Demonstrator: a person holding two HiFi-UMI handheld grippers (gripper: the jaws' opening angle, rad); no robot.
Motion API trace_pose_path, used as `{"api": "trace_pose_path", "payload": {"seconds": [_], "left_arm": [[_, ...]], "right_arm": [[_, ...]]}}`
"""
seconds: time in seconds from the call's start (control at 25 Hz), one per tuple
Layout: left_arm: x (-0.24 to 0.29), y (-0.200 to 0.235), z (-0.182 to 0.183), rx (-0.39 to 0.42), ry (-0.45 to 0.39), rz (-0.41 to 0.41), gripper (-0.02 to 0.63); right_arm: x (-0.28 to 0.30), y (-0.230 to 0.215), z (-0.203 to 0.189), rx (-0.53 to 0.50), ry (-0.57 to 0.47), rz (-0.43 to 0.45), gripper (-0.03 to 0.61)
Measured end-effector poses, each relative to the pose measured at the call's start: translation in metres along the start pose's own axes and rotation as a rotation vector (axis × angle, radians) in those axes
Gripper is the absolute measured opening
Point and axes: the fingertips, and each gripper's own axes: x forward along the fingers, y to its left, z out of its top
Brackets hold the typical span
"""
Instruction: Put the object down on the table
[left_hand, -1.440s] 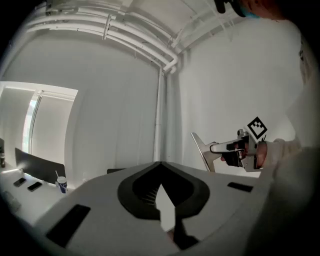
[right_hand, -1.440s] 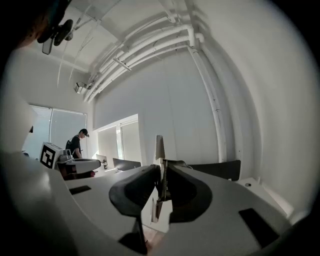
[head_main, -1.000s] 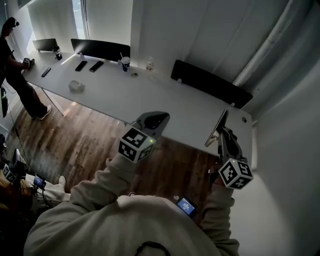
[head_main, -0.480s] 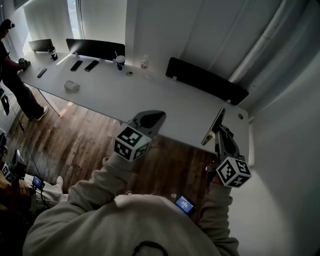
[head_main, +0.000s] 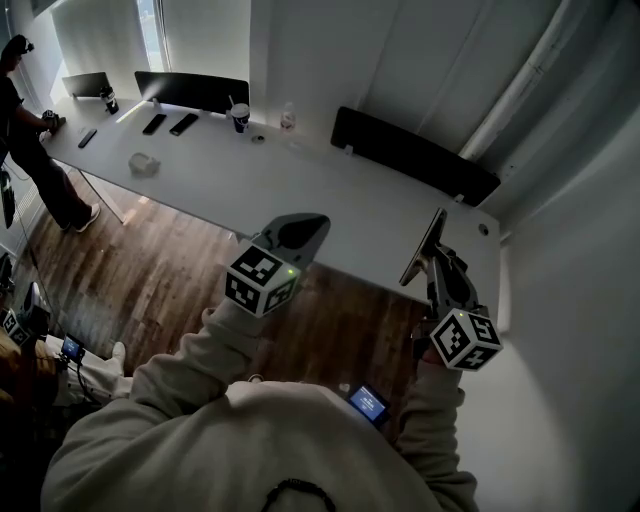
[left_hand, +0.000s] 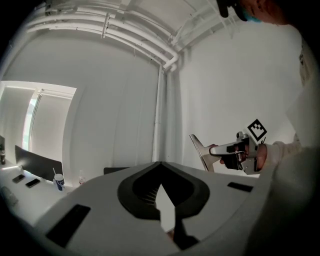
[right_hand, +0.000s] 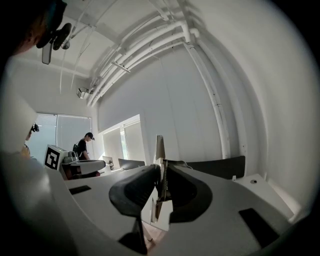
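2 right gripper jaws clamped on thin panel, edged over table at 1 o'clock, unreleased; left gripper closed, empty.

dim room | daylight from window | fisheye edges bent, dark | perhaps slightly soft

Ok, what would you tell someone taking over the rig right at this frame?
Left gripper: jaws together, nothing between them, held in the air by the front edge of the table.
Right gripper: clamped on a thin flat plate, which stands on edge in the air near the table's right end.
Done: the plate is in hand.
Left: lower it onto the table, then open the jaws and back away.
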Motion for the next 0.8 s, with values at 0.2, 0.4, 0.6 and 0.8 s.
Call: {"api": "trace_pose_path", "payload": {"seconds": [0.2,0.4,0.6,0.8], "left_arm": [[0.013,-0.021,-0.018,0.017,0.050,-0.023,-0.005],[0.023,-0.028,-0.034,-0.008,0.070,-0.012,-0.005],[0.042,-0.035,-0.034,0.012,0.078,-0.032,-0.005],[0.064,-0.028,-0.052,0.036,0.101,-0.049,-0.005]], "right_arm": [[-0.007,-0.023,-0.006,0.009,0.004,0.013,0.091],[-0.017,-0.044,-0.028,0.043,0.031,0.008,0.091],[-0.021,-0.068,-0.033,0.062,0.027,-0.004,0.091],[-0.011,-0.083,-0.040,0.065,0.028,-0.041,0.091]]}}
